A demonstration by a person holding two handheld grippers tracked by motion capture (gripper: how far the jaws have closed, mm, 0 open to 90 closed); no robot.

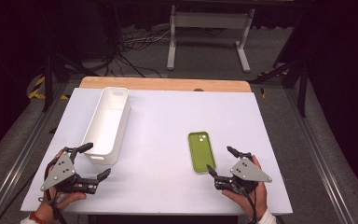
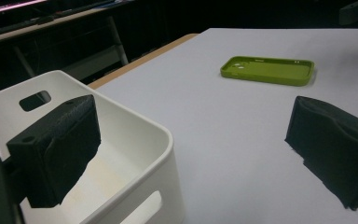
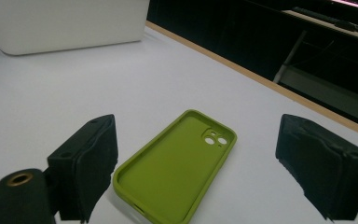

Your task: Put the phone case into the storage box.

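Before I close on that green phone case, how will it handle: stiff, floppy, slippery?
The green phone case is an empty, thin-walled shell lying open side up, so it is probably light and somewhat flexible. It lies flat on the smooth white table, so a push would likely slide it, not tip it. Its low rim offers little to pinch.

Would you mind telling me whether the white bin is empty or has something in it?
Empty, as far as visible: the white bin shows a bare interior in the high view and left gripper view.
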